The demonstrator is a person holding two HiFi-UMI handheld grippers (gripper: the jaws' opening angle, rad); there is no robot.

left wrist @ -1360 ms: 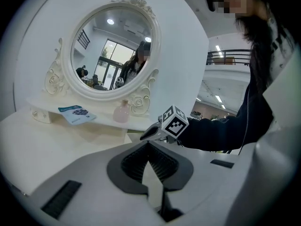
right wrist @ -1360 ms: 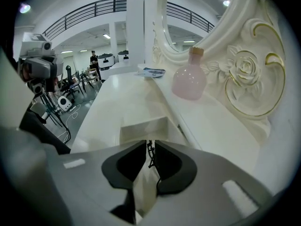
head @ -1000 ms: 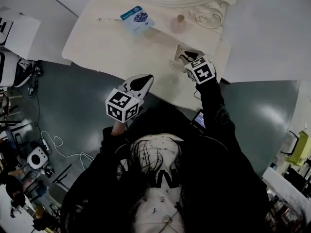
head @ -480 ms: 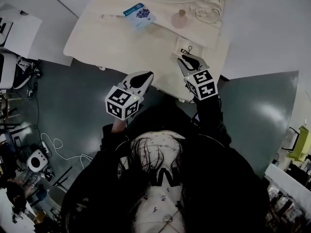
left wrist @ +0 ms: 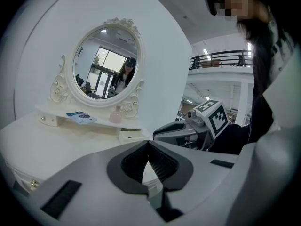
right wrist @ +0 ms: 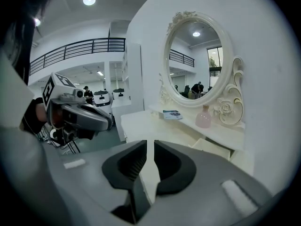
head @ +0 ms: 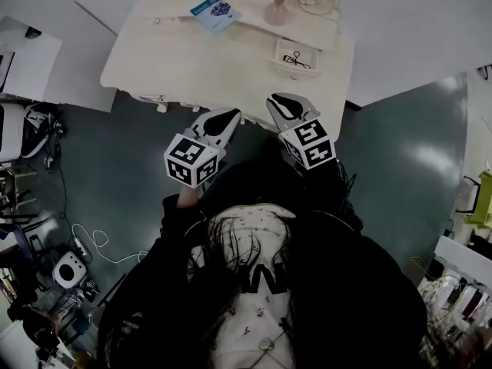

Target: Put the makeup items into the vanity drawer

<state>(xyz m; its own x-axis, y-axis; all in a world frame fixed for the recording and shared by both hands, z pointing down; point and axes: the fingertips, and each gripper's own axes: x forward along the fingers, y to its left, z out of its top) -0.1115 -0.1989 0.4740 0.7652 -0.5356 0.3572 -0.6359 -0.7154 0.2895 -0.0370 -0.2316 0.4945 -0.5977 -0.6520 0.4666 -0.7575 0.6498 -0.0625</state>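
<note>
Open lab hall — mezzanine railing [right wrist: 77,47], floor cables [head: 86,233].

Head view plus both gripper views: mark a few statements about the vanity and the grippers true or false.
1. The small drawer is open, with a dark item inside. True.
2. The pink bottle lies in the drawer. False: it stands on the shelf below the mirror.
3. The left gripper is shut on the blue packet. False: its jaws meet on nothing, and the packet lies on the shelf.
4. The right gripper holds nothing. True.
</note>
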